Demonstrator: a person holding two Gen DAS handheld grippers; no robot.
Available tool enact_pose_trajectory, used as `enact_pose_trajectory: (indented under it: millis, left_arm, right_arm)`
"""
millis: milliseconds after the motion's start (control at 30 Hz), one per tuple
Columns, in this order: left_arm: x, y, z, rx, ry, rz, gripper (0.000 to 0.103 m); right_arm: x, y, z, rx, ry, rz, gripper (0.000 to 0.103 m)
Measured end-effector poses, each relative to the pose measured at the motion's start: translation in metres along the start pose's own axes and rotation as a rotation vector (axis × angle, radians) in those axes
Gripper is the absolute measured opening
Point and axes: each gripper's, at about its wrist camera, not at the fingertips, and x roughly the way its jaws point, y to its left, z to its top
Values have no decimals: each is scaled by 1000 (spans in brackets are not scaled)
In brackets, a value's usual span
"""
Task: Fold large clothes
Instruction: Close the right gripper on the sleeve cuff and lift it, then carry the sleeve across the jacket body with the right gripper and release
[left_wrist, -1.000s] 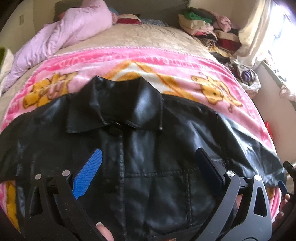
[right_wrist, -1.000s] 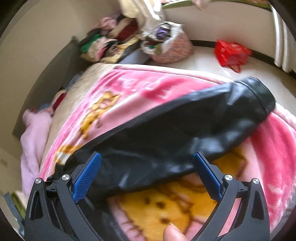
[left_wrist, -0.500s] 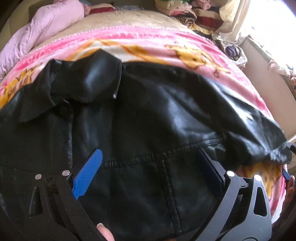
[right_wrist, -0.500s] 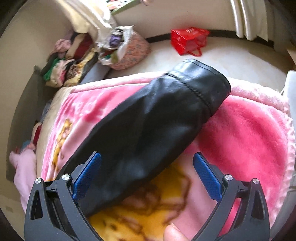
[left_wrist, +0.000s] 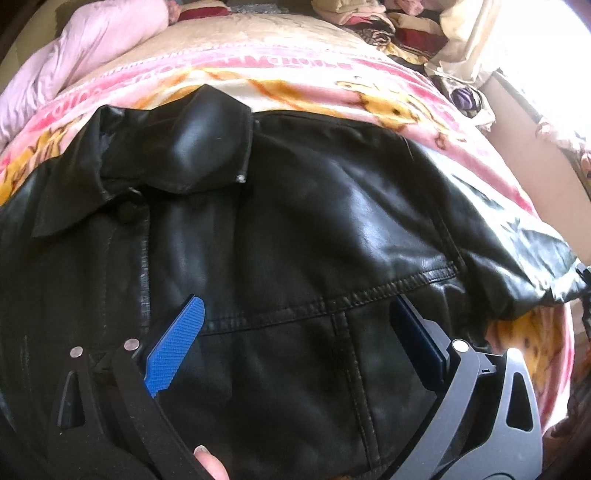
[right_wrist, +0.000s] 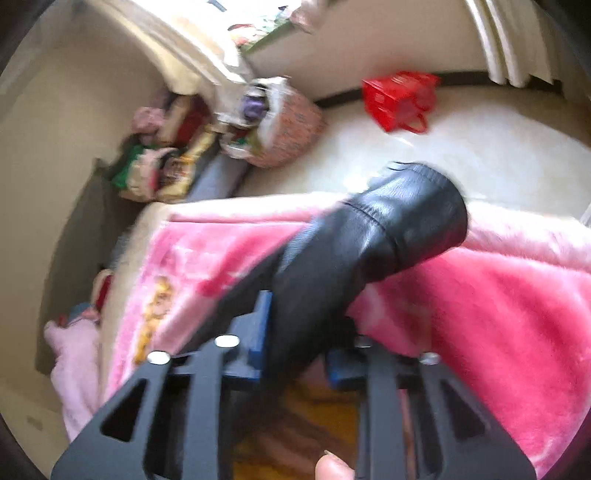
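Right tongs were wide, now closing on jacket sleeve; left tongs unchanged, wide over jacket.

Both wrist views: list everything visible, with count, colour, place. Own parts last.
leather jacket: 1, black, spread front-up on the blanket
jacket sleeve: 1, black, lifted over the blanket edge
blanket: 1, pink with yellow cartoon print, covering the bed
quilt: 1, pale pink, bunched at the bed's far end
clothes pile: 1, mixed colours, beside the bed
cloth basket: 1, pinkish, on the floor
bag: 1, red, on the floor
left claw: 1, black with blue pads, open over the jacket
right claw: 1, closing on the sleeve
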Motion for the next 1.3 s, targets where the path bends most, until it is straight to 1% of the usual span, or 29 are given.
enact_pose_trajectory:
  millis: [67,100,200,233,400,500,567,700,800,933,1033,1100,1200,1300]
  left_arm:
    - [-5,4,2,-9,-3,3,94]
    - [-11,9,4,-16,-12,4,94]
    - [-28,23,9,-46,-36,0,94]
    - [-32,27,12,-51,-43,0,94]
    - [-53,45,17,-59,-85,17,94]
    - [-60,56,15,-77,-88,-4,94]
    - [-64,63,14,-96,-89,-18,94]
    - [-73,78,10,-132,-97,-16,94]
    - [-78,93,6,-177,-90,-31,94]
    - [-91,115,3,-223,-106,-18,94]
    - [-102,134,1,-275,-123,-25,94]
    - [-108,145,-1,-309,-131,-44,94]
    - [-116,159,-2,-346,-147,-70,94]
    - [-127,174,-2,-377,-175,-99,94]
  right_arm:
    - [-12,20,0,-60,-23,47,13]
    - [-19,34,-2,-99,-41,87,13]
    - [-31,66,-3,-187,-67,140,12]
    - [-37,79,-6,-215,-72,173,12]
    - [-53,132,-18,-327,-87,273,12]
    - [-60,163,-28,-382,-83,327,12]
    - [-62,183,-35,-417,-72,365,12]
    - [-67,218,-52,-470,-43,432,12]
    - [-70,246,-70,-526,-23,483,11]
    - [-75,280,-98,-595,14,544,11]
    - [-78,296,-120,-629,49,582,11]
    - [-79,305,-131,-642,70,606,11]
    - [-86,320,-156,-696,98,651,11]
    - [-94,328,-175,-732,119,687,11]
